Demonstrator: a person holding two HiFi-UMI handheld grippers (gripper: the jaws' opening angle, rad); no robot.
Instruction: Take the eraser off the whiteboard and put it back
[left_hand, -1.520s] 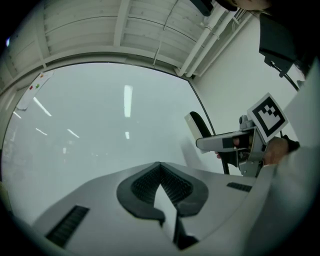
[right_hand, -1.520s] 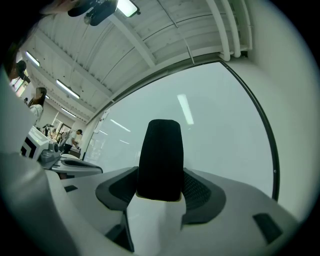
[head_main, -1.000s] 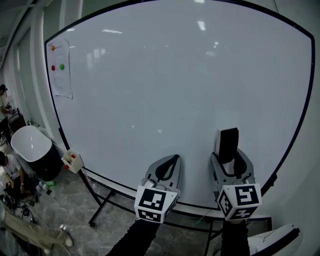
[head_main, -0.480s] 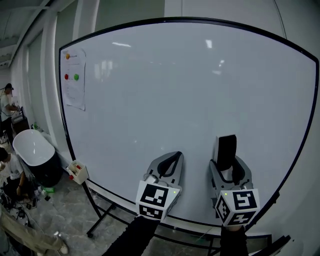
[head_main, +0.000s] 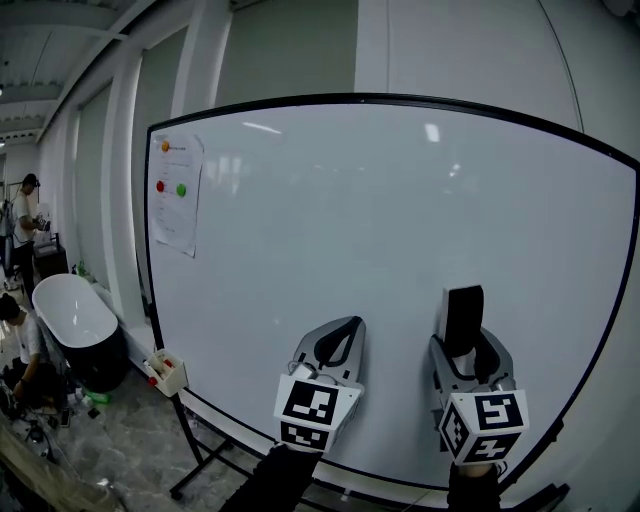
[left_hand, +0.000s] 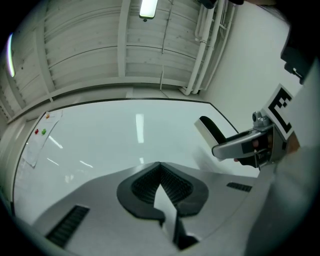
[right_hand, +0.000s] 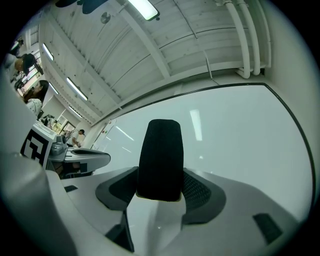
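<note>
Right gripper (right_hand: 161, 186) clamped on eraser (right_hand: 160, 157), jaws set wide, pads against its sides. Eraser stood upright between right jaws, black face toward gripper camera; lower end hidden down in jaw throat. Whether eraser touched whiteboard (head_main: 350, 220) ahead of it: could not tell. Left gripper (left_hand: 160, 165), just beside right one, tips together, nothing between. Board's bottom edge partly hidden behind both grippers. Paper sheet (head_main: 178, 195) well left of left gripper, print unreadable.

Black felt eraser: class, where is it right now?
Head view, lower right: the black felt eraser stands upright, clamped in the right gripper, in front of the large white whiteboard, right of the shut left gripper.
</note>
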